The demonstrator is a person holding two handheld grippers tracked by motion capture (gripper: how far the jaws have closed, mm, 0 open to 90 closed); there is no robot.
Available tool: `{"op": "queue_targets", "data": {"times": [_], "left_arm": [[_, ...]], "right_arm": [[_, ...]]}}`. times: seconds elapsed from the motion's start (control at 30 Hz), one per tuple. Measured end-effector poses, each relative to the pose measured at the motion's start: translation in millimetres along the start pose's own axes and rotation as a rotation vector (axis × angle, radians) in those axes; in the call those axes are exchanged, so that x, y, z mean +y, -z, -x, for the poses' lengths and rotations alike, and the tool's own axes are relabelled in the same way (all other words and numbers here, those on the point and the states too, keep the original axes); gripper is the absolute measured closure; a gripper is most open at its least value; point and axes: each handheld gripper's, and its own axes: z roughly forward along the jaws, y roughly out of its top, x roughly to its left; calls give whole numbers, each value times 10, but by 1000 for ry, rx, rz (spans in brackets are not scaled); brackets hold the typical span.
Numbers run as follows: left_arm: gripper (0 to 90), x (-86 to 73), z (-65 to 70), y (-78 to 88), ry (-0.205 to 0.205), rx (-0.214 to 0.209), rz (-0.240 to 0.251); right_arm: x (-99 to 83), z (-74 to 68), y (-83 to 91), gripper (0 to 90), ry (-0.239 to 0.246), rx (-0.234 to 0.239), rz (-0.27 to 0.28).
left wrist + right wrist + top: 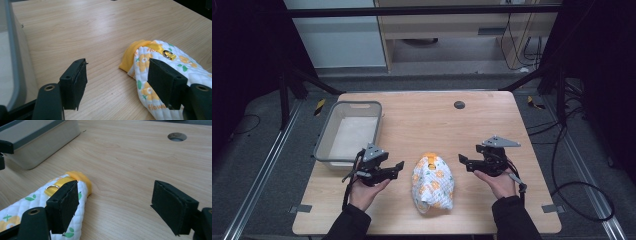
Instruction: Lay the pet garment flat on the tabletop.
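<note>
Quilted oven mitt [433, 183], white with orange flowers and an orange cuff, lies flat on the table [492, 120] near the front edge, cuff pointing away. Left gripper [398, 165] just beside it on the left, jaws apart, empty. Right gripper [463, 161] on the right, jaws apart, empty. Grey bin [326, 136] at far left.

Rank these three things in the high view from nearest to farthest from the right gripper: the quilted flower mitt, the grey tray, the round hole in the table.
From the right gripper:
1. Quilted flower mitt, just beside its open jaws, at the table's front middle.
2. Round hole, straight beyond it, near the far edge.
3. Grey tray, across the table at the left side.
</note>
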Motion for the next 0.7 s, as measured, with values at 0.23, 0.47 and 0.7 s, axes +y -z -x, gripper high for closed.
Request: {"op": "queue_targets", "data": {"times": [0.23, 0.47, 0.7], "left_arm": [[316, -47, 46, -179, -3, -21, -35], [315, -114, 91, -328, -30, -35, -81], [324, -170, 142, -450, -43, -61, -123]], "right_arm": [[-50, -83, -189, 234, 27, 29, -44], [-117, -185, -297, 248, 49, 61, -73], [-190, -211, -384, 282, 53, 76, -107]]}}
